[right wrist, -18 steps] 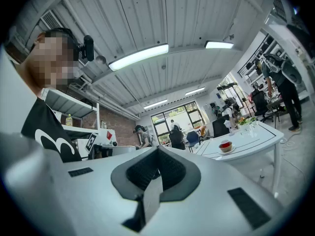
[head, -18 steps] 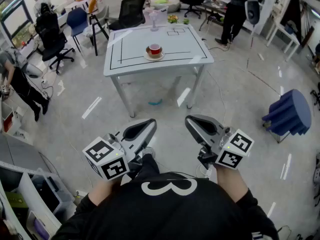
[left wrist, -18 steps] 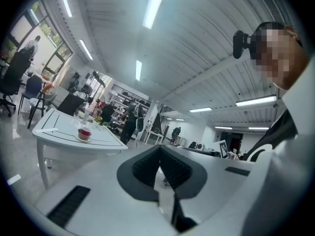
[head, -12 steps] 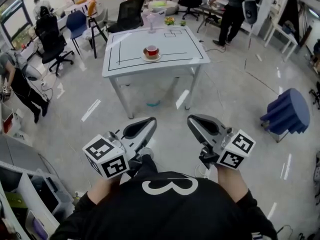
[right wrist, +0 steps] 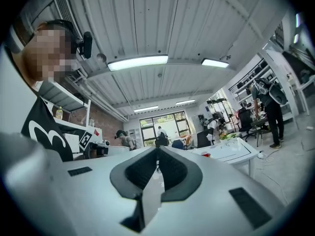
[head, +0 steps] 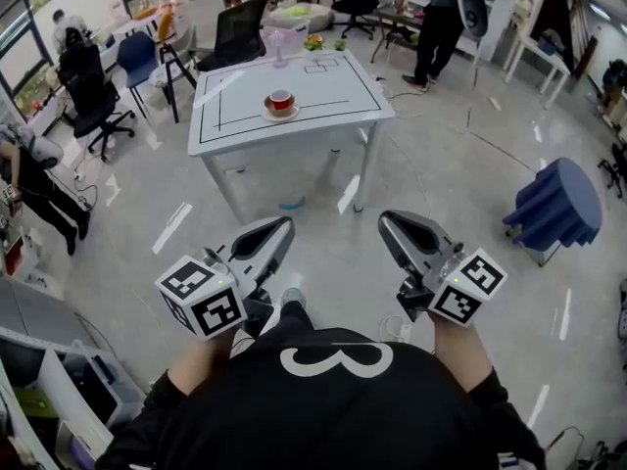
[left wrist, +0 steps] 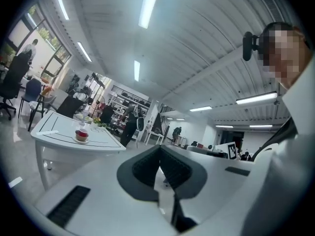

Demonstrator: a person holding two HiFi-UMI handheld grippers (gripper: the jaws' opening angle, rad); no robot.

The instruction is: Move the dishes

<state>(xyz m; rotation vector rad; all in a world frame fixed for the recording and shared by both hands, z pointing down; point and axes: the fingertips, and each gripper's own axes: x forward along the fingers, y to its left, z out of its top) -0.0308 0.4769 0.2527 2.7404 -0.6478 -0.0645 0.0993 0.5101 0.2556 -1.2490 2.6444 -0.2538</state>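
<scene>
- The person's black shirt point(head: 328, 399) fills the bottom of the head view and hides both hands; only the marker cubes and jaws stick out.
- Left gripper point(head: 281, 227) and right gripper point(head: 388, 221): jaws pressed together with nothing between them, as each gripper view confirms.
- On the floor under the table lies a small teal scrap point(head: 290, 204), too small to identify.
- The table point(head: 328, 91) stands well ahead. A red cup point(head: 280, 100) sits on a saucer point(head: 281, 114) near its middle.
- The left gripper view shows the cup point(left wrist: 81, 133) clearly. In the right gripper view it is only a red speck point(right wrist: 205, 155).
- Beyond the table are a black chair point(head: 240, 30) and a standing person point(head: 431, 23), head cut off. A blue bulky shape point(head: 556, 209) sits to the right.
</scene>
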